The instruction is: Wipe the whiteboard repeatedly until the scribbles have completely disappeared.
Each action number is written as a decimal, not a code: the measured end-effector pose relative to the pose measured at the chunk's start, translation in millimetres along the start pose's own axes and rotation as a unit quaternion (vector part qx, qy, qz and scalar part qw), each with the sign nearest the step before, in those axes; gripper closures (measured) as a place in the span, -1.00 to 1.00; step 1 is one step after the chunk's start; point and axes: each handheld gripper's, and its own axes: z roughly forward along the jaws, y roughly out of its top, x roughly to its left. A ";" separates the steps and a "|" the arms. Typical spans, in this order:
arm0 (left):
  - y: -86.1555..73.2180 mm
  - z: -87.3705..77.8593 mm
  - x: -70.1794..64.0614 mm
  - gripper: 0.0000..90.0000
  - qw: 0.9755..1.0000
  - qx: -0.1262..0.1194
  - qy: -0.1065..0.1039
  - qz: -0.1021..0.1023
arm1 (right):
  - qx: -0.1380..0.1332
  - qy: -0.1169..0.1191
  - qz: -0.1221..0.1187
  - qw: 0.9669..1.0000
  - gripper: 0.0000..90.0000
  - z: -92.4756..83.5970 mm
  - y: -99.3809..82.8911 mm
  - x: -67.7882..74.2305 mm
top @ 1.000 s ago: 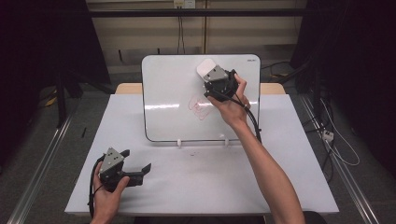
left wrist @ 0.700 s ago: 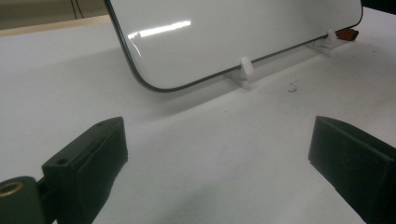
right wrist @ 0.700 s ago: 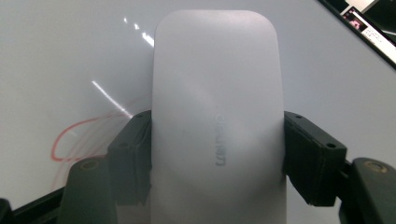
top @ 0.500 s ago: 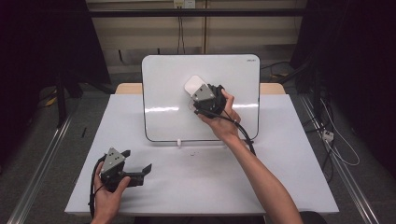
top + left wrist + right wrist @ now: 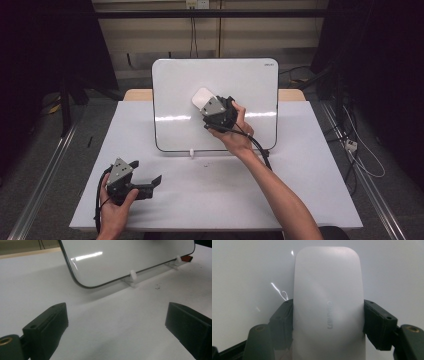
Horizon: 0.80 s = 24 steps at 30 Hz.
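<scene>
The right claw pinched a white eraser flat against the whiteboard. The left claw rested spread wide on the desk.

The table was bright white, but the room around it was very dark. Light came from above and made a long shiny stripe across the whiteboard. In the left gripper view the black jaws looked blurry and soft. In the right gripper view the white eraser looked hazy, with small bright glints beside it.
</scene>
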 end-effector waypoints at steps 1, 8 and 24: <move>0.0 -0.2 -0.5 -0.90 1.000 -0.002 0.000 -0.003 | 0.000 0.000 -0.002 1.000 -0.30 -0.1 0.2 -0.5; 0.2 -1.6 -0.4 -0.90 1.000 -0.004 0.000 -0.001 | -0.003 -0.005 0.006 1.000 -0.30 0.6 1.0 -9.4; 0.0 -1.9 0.5 -0.90 1.000 -0.002 0.002 -0.001 | -0.004 -0.052 0.052 0.997 -0.30 0.4 3.3 -49.9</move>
